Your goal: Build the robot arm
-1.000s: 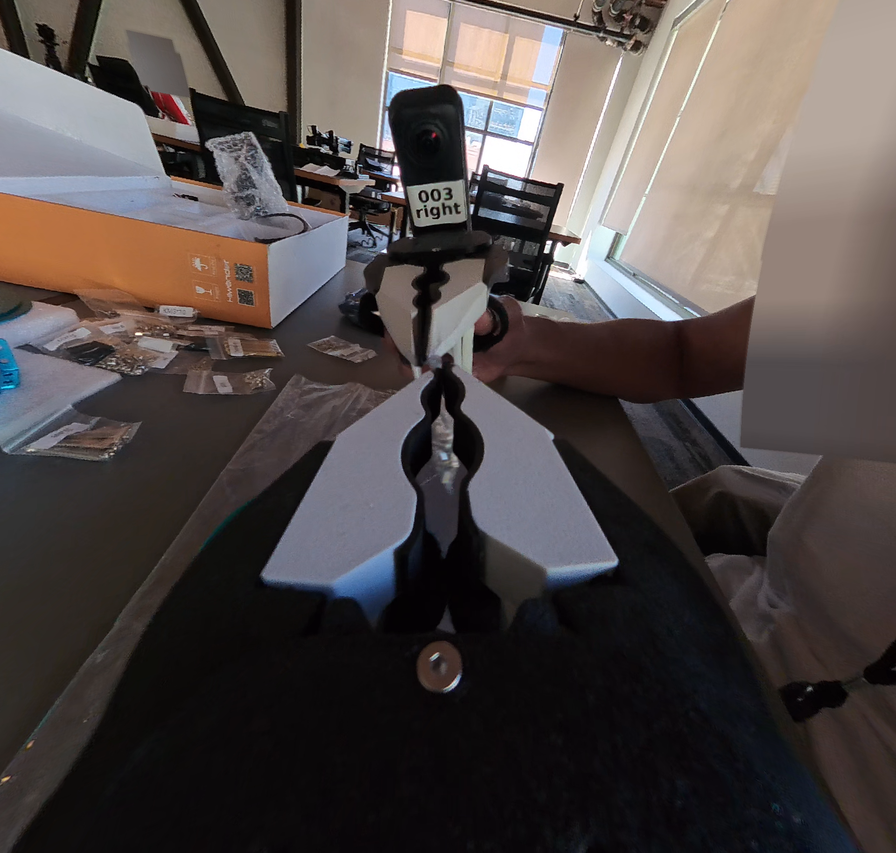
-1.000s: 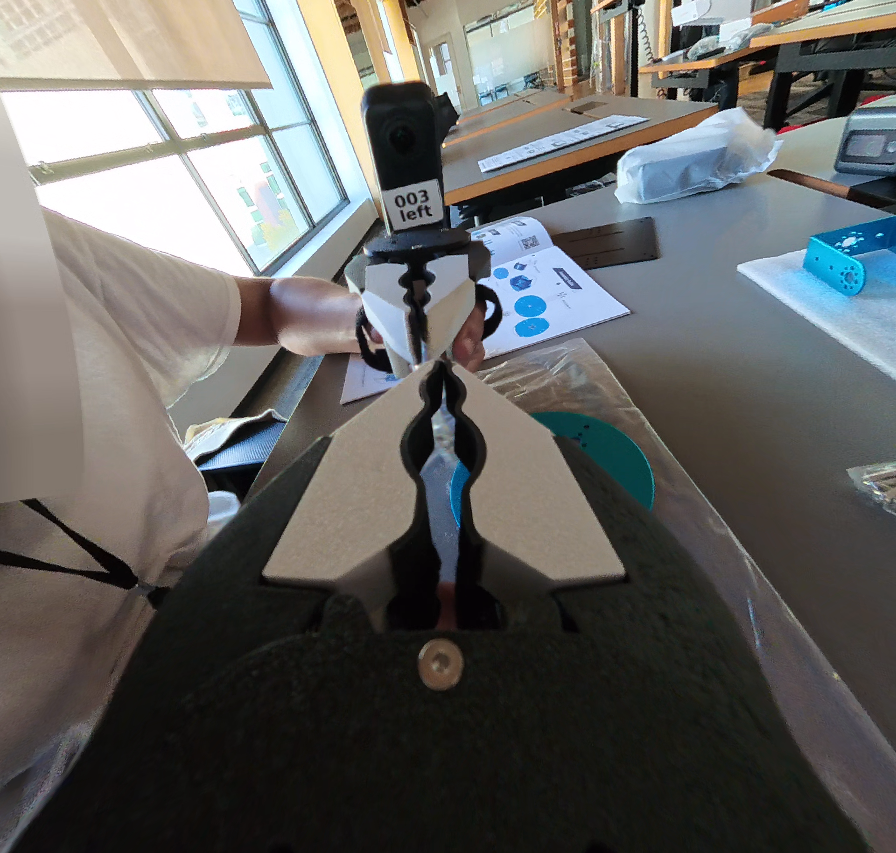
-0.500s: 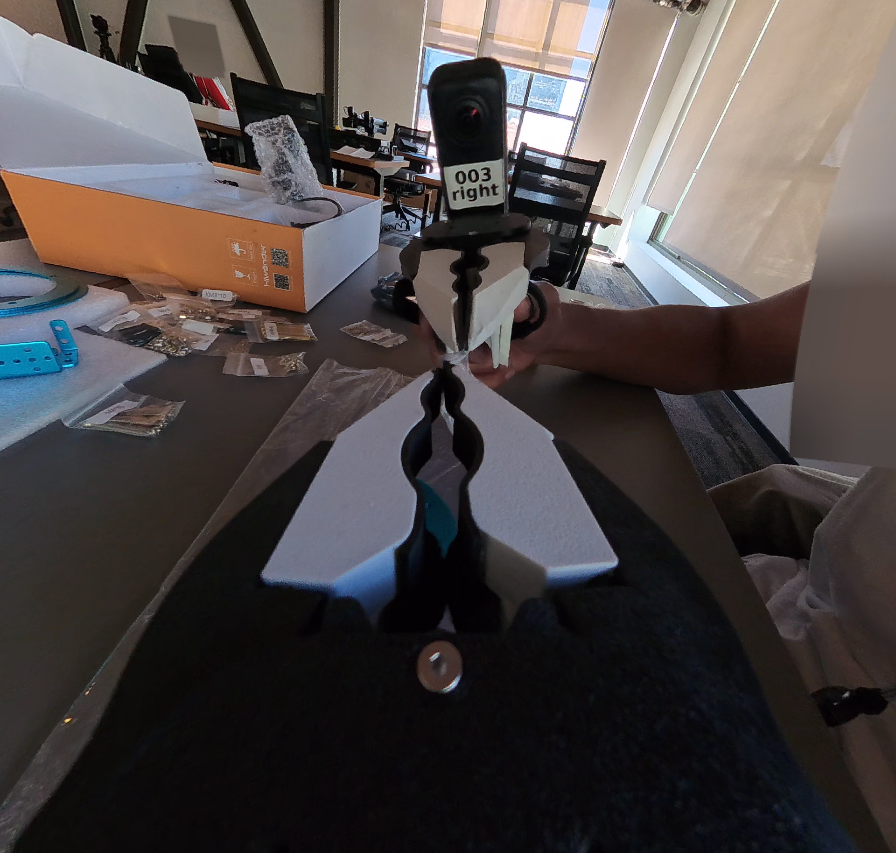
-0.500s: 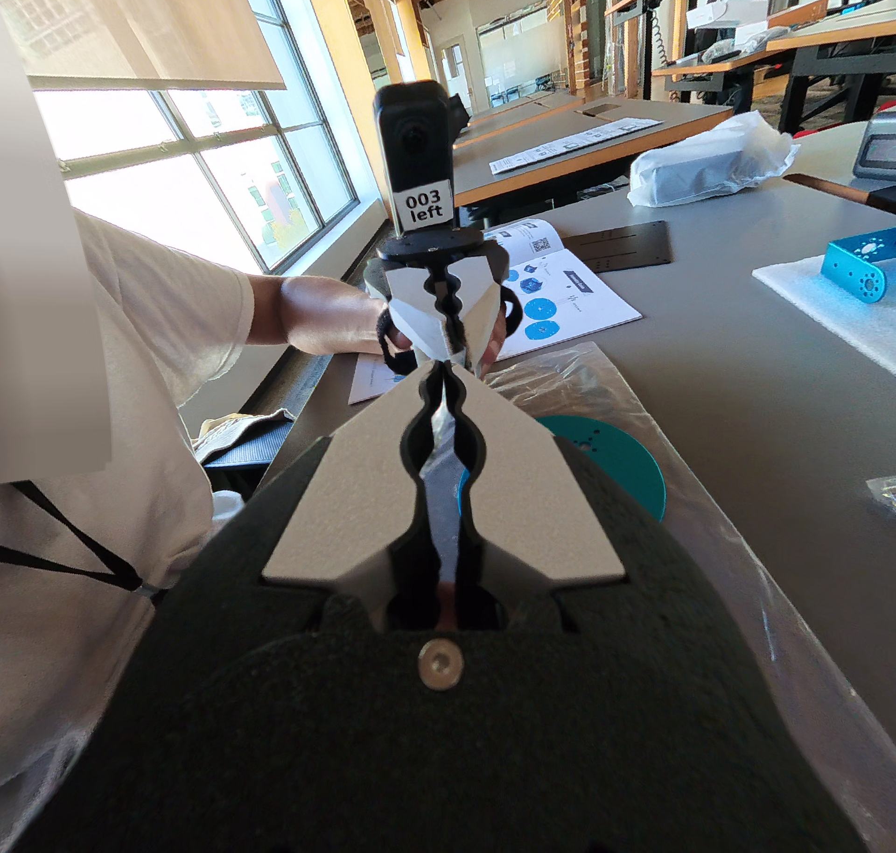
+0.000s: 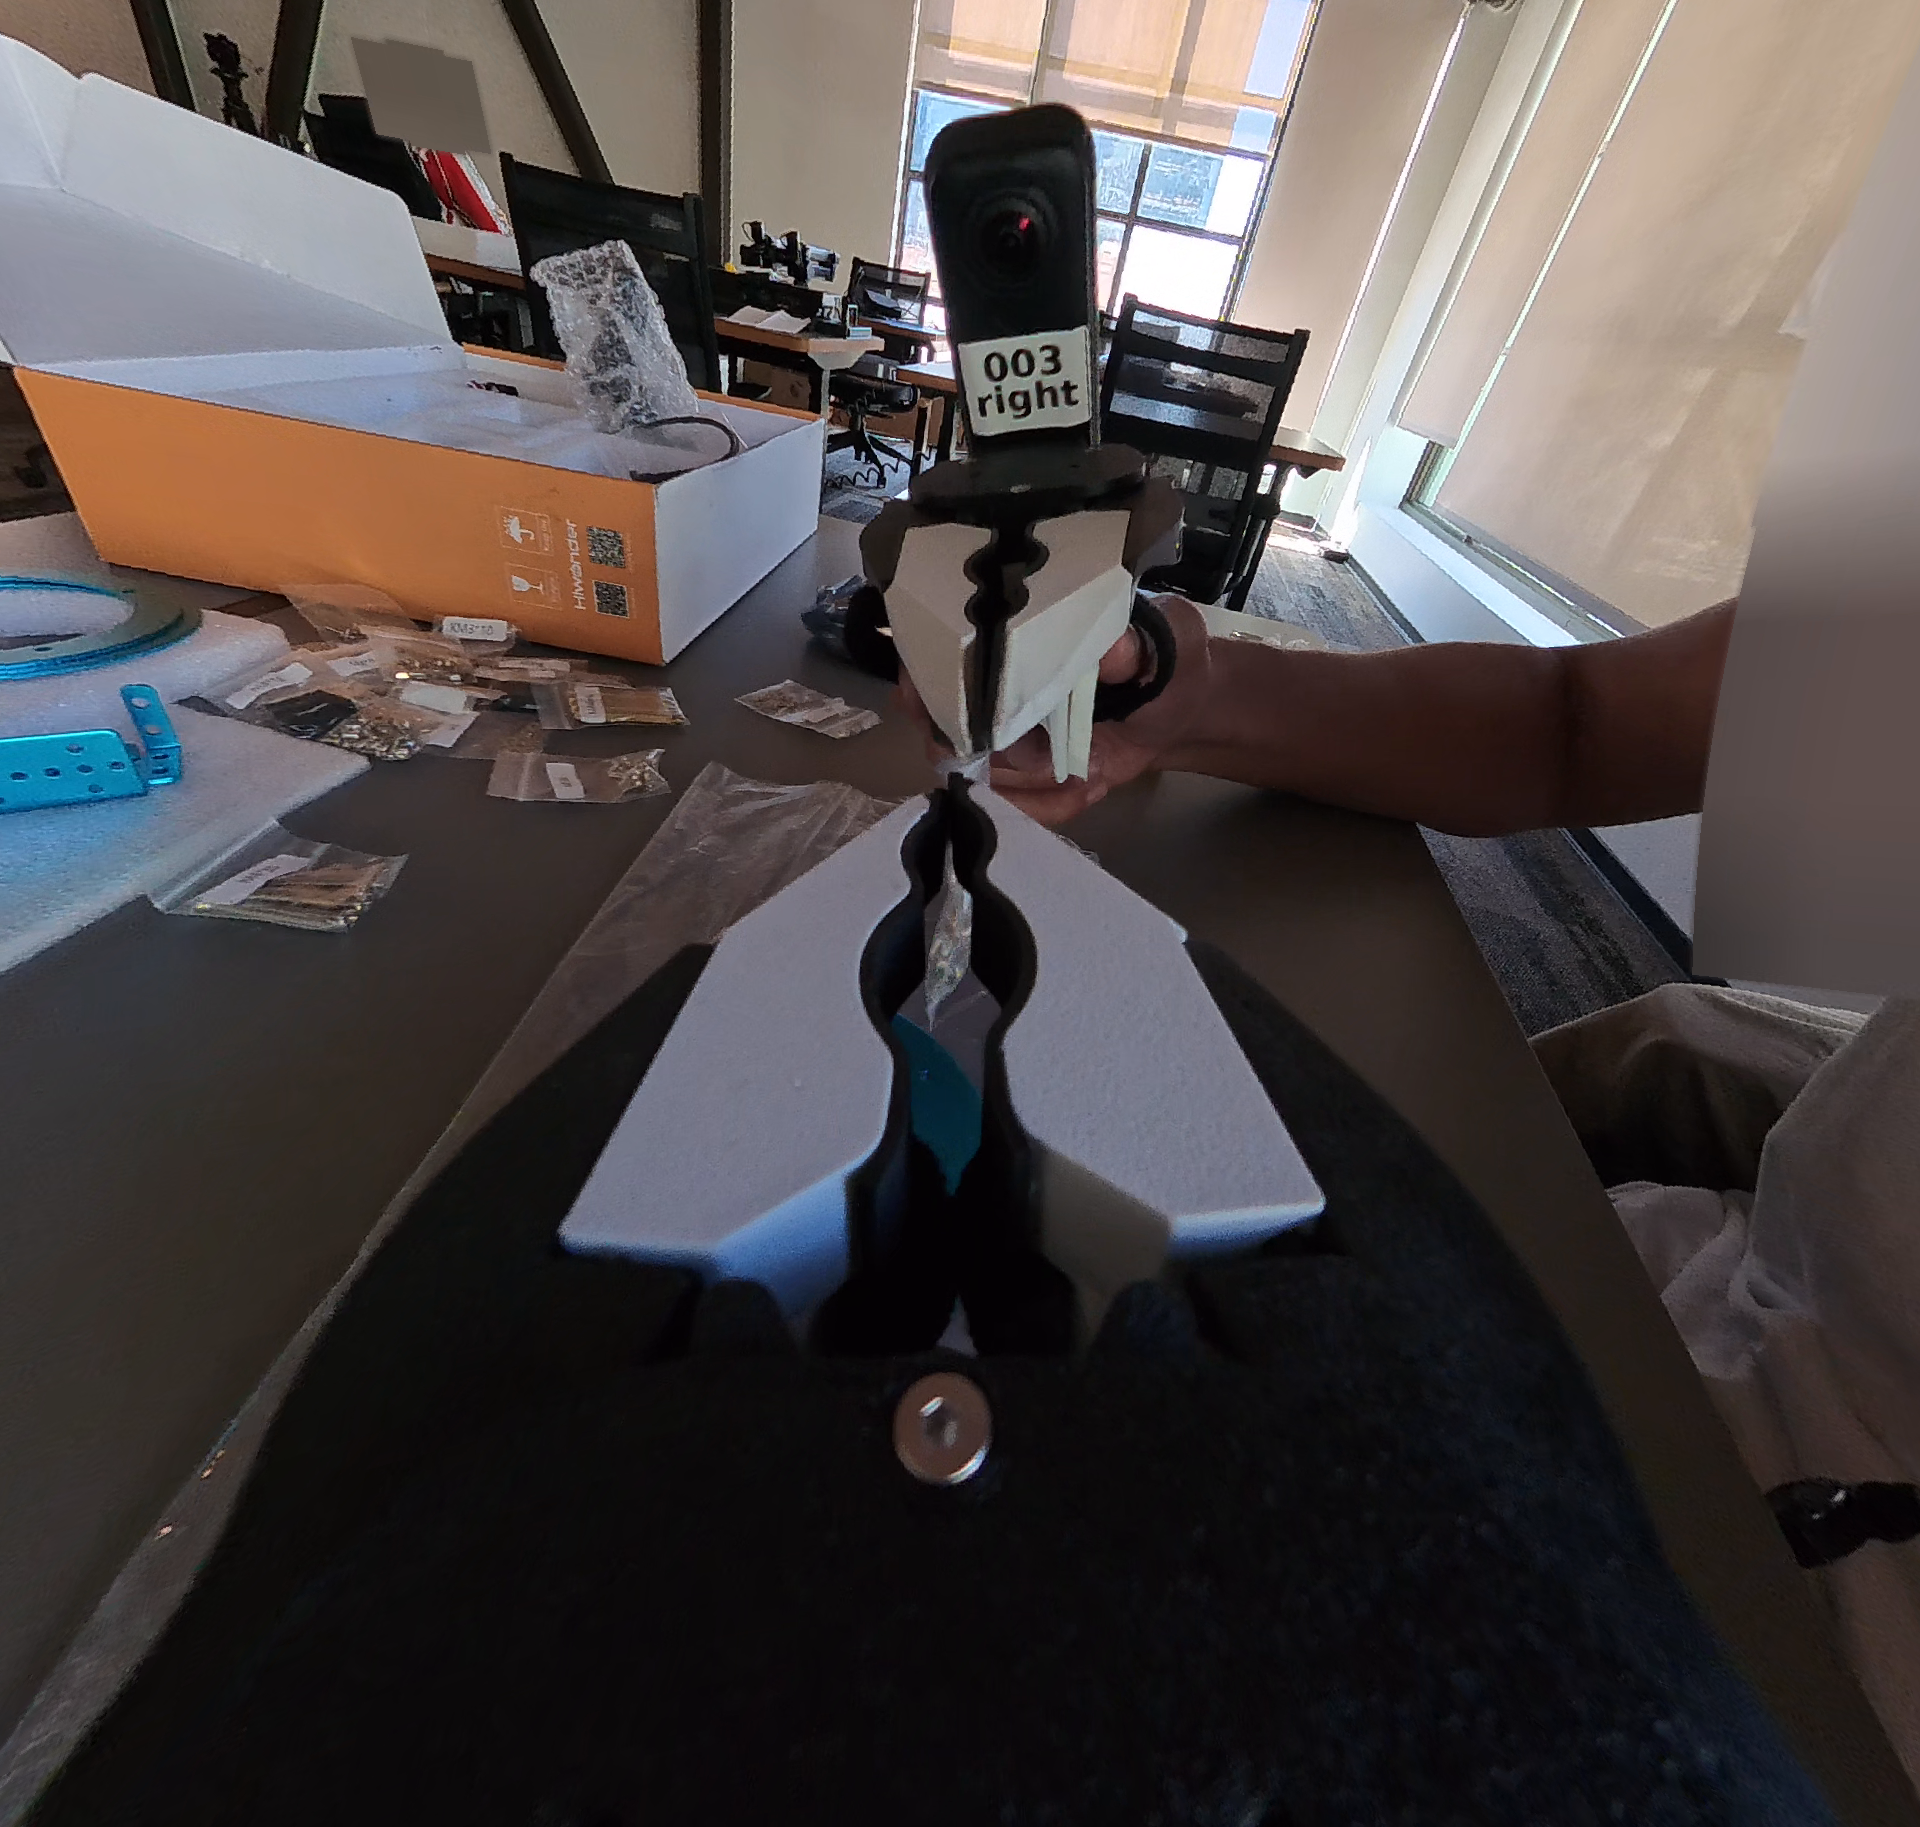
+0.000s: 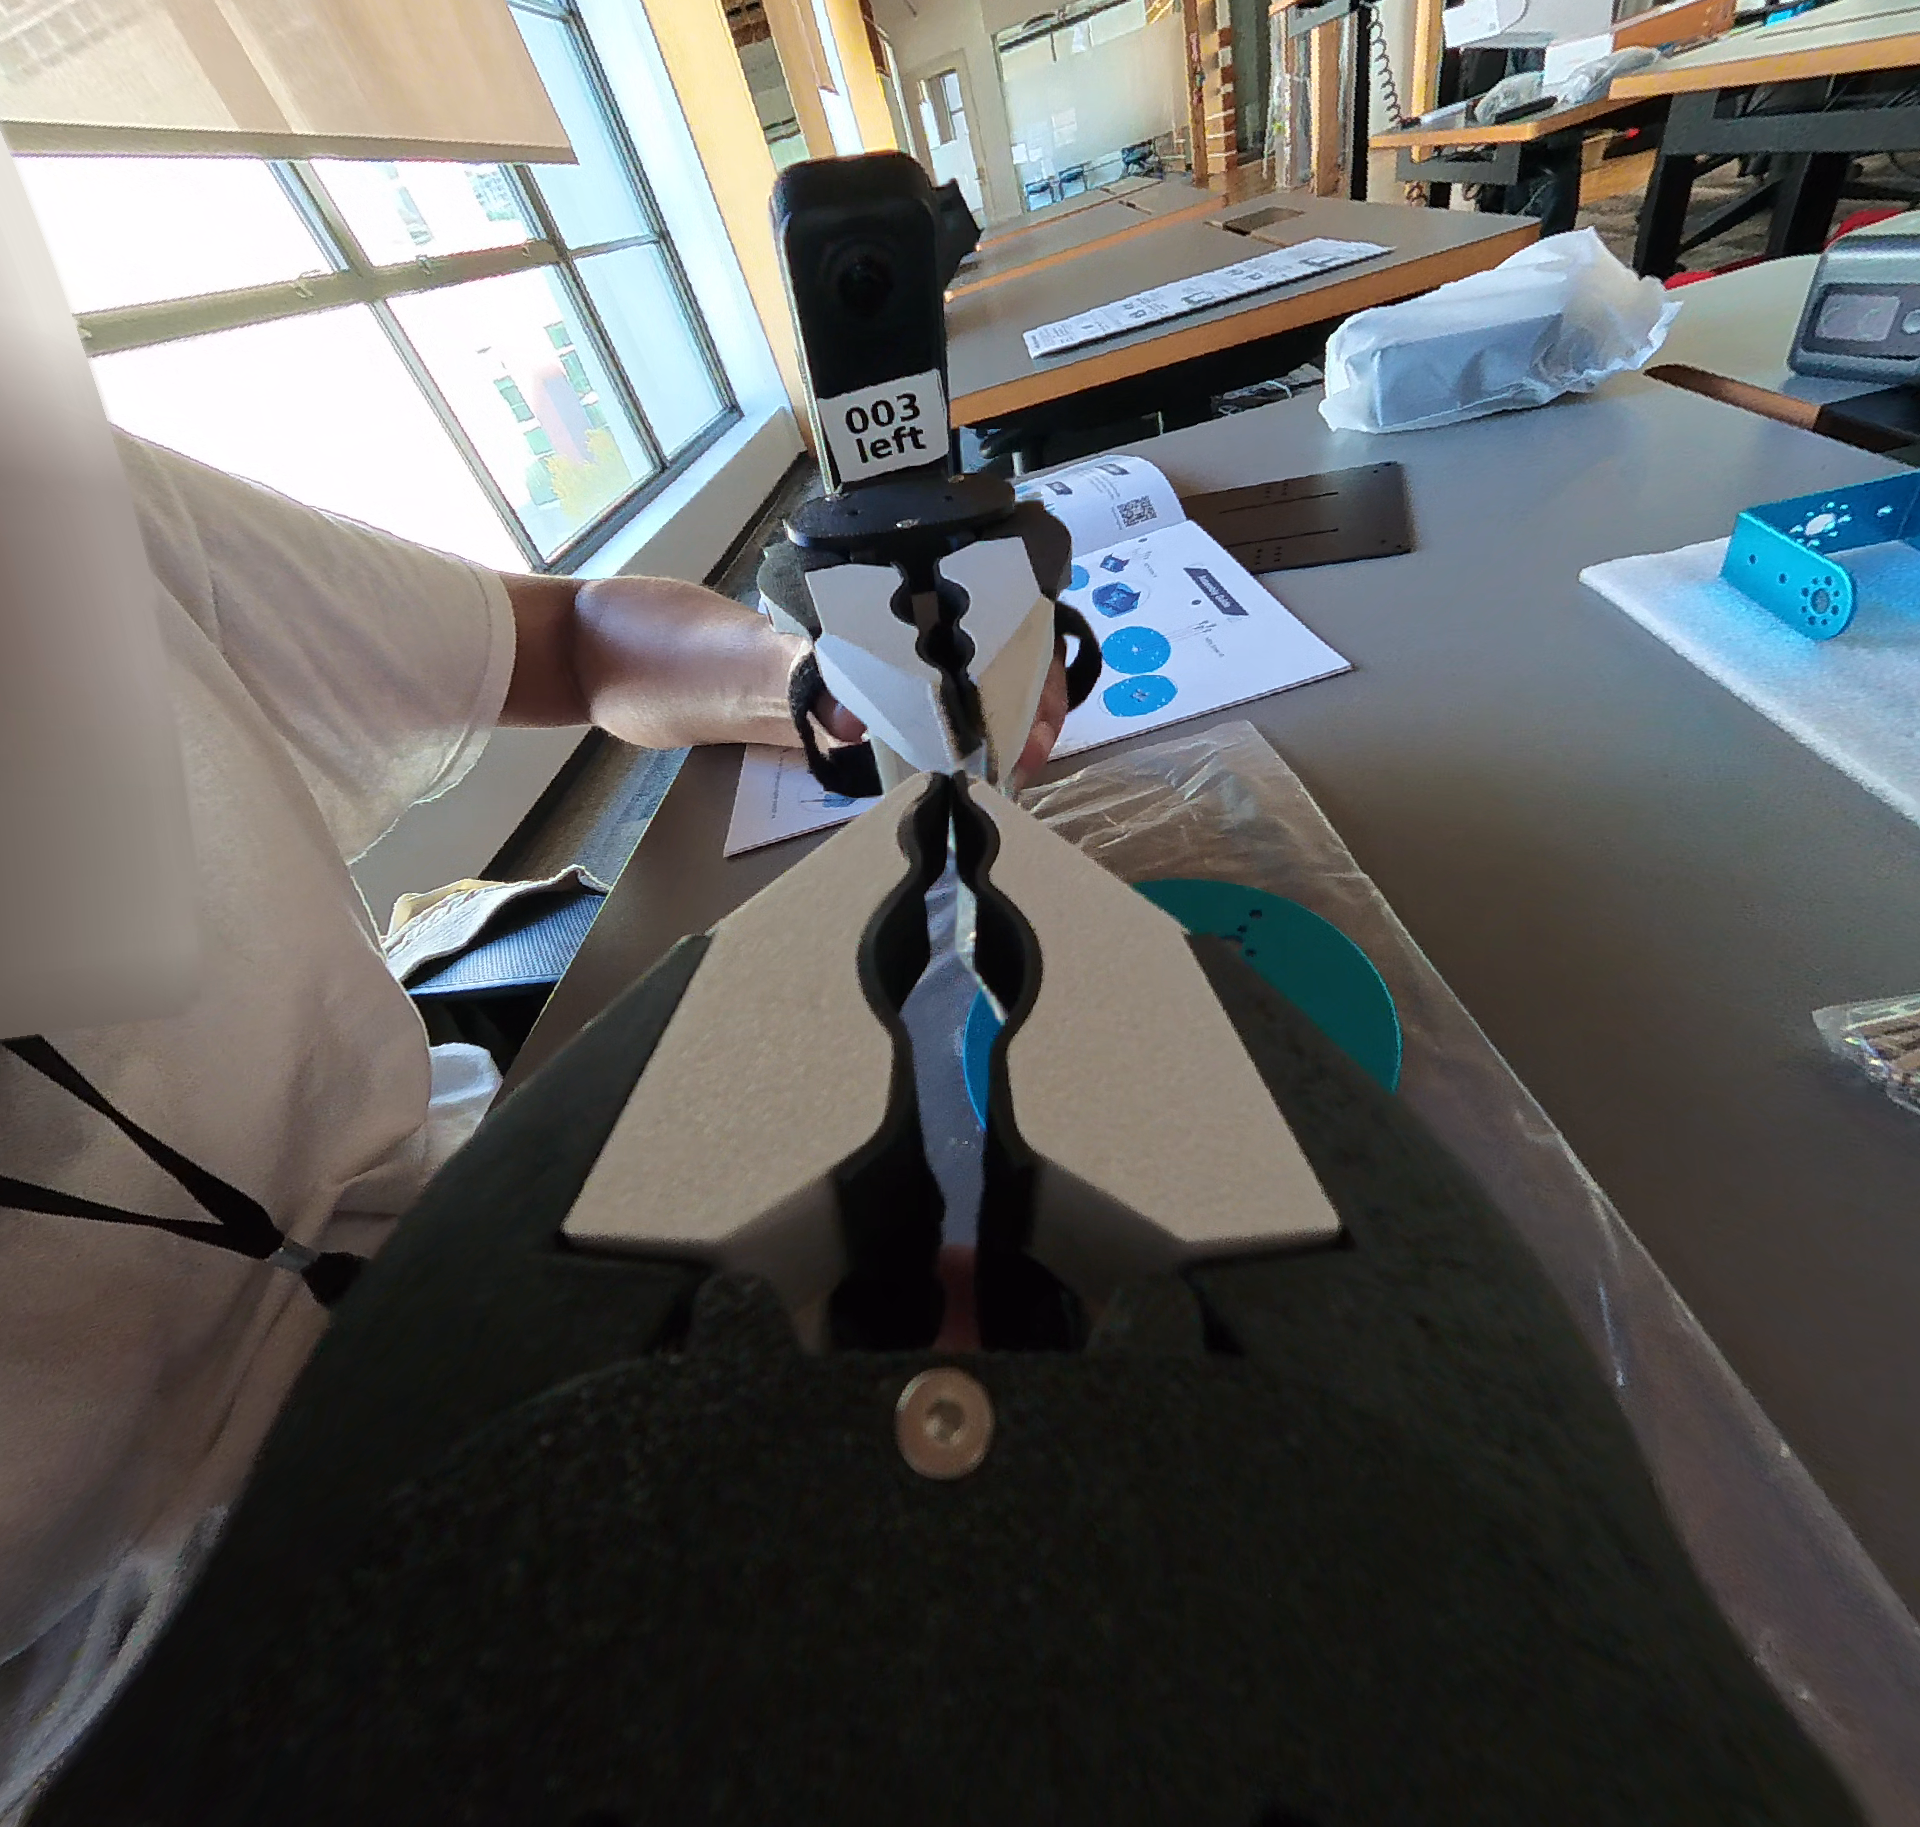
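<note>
A clear plastic bag (image 5: 769,821) lies on the dark table with a teal disc (image 6: 1278,977) inside it. My left gripper (image 5: 954,790) is shut on a raised edge of the bag, and crinkled film shows between its fingers. My right gripper (image 6: 951,785) is shut on the same bag edge from the opposite side. The two grippers face each other with tips almost touching. The right gripper (image 5: 971,749) shows in the left wrist view, held by a hand. The left gripper (image 6: 961,749) shows in the right wrist view. The teal disc (image 5: 935,1102) shows through the left gripper's gap.
An open orange and white box (image 5: 416,520), small bags of hardware (image 5: 416,697) and a blue bracket (image 5: 73,769) on white foam lie to the left. A booklet (image 6: 1195,624), a black plate (image 6: 1309,520), another blue bracket (image 6: 1818,572) and a wrapped package (image 6: 1486,343) lie beyond. The person sits at the table edge. Less than 4 cm separates the two grippers' tips. The blue bracket (image 5: 73,769) is about 30 centimetres from both grippers' fingertips.
Both grippers stay shut on the bag. The pair has lifted and turned a little, so the opposite gripper looks nearer and the teal disc now shows in the left gripper's gap.
</note>
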{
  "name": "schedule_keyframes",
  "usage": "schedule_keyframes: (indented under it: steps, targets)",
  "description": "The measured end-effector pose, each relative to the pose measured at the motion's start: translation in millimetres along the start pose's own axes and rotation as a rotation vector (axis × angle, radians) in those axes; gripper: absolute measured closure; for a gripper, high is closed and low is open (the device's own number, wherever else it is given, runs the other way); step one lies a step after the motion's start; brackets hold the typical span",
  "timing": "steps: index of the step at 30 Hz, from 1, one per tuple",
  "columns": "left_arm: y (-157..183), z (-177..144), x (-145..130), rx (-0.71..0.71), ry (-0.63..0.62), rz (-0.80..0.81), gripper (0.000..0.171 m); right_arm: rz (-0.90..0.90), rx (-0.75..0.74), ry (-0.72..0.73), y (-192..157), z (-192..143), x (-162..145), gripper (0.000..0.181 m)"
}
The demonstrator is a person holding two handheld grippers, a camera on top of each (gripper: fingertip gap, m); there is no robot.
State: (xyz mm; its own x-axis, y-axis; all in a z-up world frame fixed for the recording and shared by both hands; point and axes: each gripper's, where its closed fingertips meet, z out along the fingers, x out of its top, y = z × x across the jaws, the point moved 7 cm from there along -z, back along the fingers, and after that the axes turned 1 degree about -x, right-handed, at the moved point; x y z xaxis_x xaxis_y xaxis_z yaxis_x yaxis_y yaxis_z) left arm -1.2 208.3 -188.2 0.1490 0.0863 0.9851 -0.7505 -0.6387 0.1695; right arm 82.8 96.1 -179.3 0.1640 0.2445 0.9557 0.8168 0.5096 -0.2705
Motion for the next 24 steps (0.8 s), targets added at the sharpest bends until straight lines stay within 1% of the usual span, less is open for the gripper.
schedule_keyframes:
  steps: [3, 6, 8, 9, 12, 15, 18, 24]
  targets:
    - [3, 1, -1, 0.000, -0.018, 0.049, 0.171, 0.023, 0.037, -0.009, 0, -3, 0, 0.180]
    - [9, 4, -6, 0.024, -0.083, 0.188, 0.171, 0.108, 0.102, -0.020, 2, -13, 4, 0.168]
    - [15, 7, -10, 0.034, -0.126, 0.294, 0.171, 0.150, 0.135, -0.080, 3, -15, 1, 0.158]
    - [18, 8, -12, 0.035, -0.148, 0.341, 0.171, 0.162, 0.141, -0.118, 4, -15, -3, 0.156]
    - [25, 12, -18, 0.035, -0.191, 0.439, 0.171, 0.206, 0.168, -0.210, 2, -8, -15, 0.164]
    - [28, 14, -22, 0.025, -0.214, 0.480, 0.171, 0.216, 0.179, -0.276, 1, -1, -25, 0.170]
    - [28, 15, -24, 0.026, -0.222, 0.489, 0.171, 0.237, 0.203, -0.223, 1, -2, -20, 0.172]
    - [28, 14, -23, 0.017, -0.212, 0.470, 0.171, 0.227, 0.181, -0.240, 4, -3, -23, 0.173]
